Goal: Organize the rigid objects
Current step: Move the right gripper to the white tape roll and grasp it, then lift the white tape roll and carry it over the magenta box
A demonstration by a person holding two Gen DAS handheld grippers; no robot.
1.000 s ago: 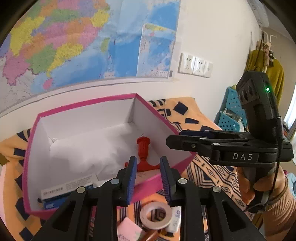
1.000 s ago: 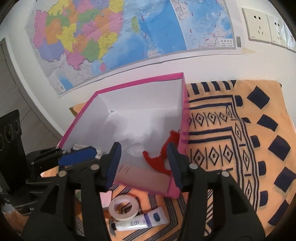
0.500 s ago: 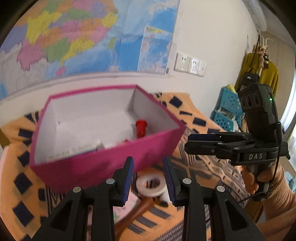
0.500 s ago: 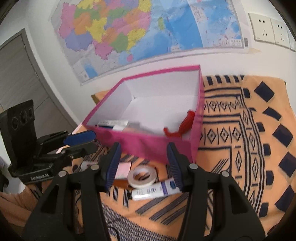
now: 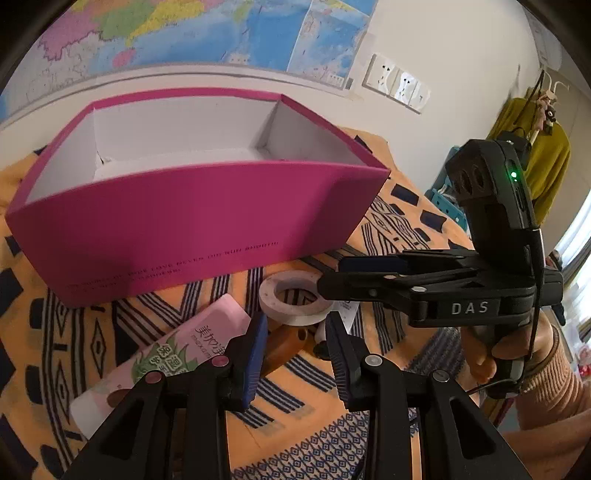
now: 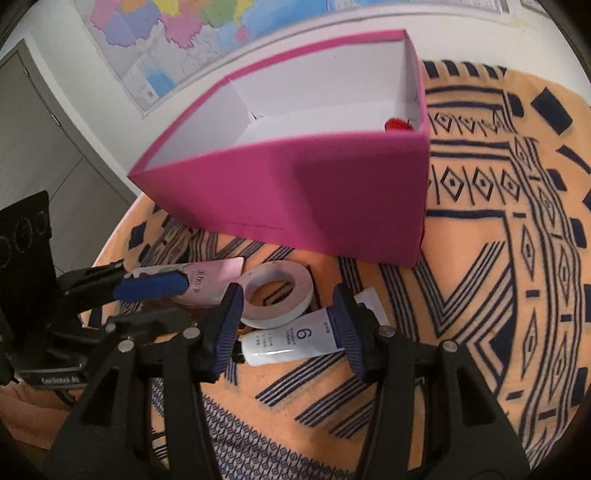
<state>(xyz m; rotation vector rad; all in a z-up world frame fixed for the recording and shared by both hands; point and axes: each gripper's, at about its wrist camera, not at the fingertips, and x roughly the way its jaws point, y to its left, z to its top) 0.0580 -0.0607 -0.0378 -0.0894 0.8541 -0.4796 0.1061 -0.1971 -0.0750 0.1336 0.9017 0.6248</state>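
A pink box (image 5: 192, 218) (image 6: 314, 199) with white inside stands on the patterned cloth; a red object (image 6: 398, 124) shows inside at its right wall. In front lie a white tape roll (image 5: 293, 297) (image 6: 277, 293), a pink tube (image 5: 162, 354) (image 6: 210, 277), a white-and-blue tube marked 6 (image 6: 295, 338) and a brown wooden piece (image 5: 284, 345). My left gripper (image 5: 295, 354) is open and empty, low over the brown piece. My right gripper (image 6: 286, 332) is open and empty, straddling the white-and-blue tube near the tape roll; it also shows in the left wrist view (image 5: 332, 275).
An orange cloth with dark blue patterns (image 6: 498, 295) covers the table. A map (image 5: 184, 33) and wall sockets (image 5: 397, 83) are on the wall behind the box. A yellow garment (image 5: 543, 158) hangs at the far right. A grey door (image 6: 33, 129) is at the left.
Both grippers have dropped from above the box to just over the items in front of it. The box interior is now mostly hidden by its front wall.
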